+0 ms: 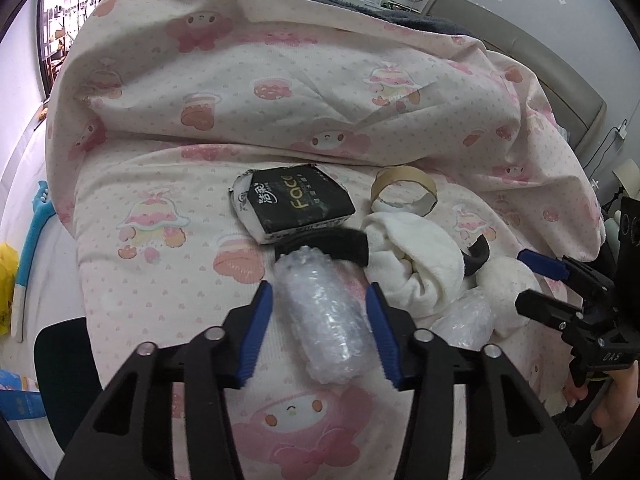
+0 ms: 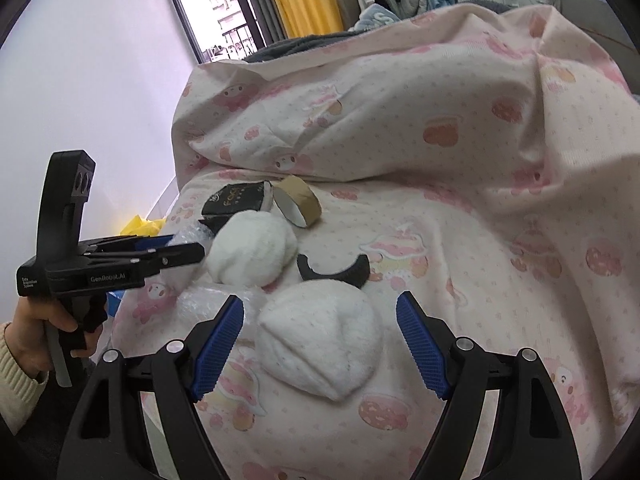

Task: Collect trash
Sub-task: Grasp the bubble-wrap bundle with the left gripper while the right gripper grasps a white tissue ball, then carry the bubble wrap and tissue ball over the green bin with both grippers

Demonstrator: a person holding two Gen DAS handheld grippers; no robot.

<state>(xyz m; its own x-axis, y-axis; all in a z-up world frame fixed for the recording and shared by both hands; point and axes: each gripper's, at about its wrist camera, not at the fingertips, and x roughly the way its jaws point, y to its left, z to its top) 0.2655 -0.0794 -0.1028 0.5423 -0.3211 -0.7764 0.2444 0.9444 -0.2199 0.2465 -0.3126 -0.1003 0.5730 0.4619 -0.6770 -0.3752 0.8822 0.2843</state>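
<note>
On the pink-patterned quilt (image 1: 160, 280) lies a clear bubble-wrap roll (image 1: 324, 320), and my left gripper (image 1: 320, 292) is shut on it, blue pads against both its sides. Beyond it sit a black tissue pack (image 1: 296, 204), a cardboard tape ring (image 1: 404, 190), a black curved strip (image 1: 332, 246) and white fluffy cloth (image 1: 412, 256). My right gripper (image 2: 320, 300) stands open around a white fluffy lump (image 2: 320, 344), its pads clear of it. A second bubble-wrap wad (image 2: 200, 304) lies just left of the lump. In the right wrist view the left gripper (image 2: 188, 248) shows at the left.
The quilt rises in a big heap (image 1: 280, 80) behind the objects. Left of the bed are a yellow bag (image 1: 6, 280) and a blue toy (image 1: 32, 232). A hand in a cream sleeve (image 2: 60, 320) holds the left gripper's handle.
</note>
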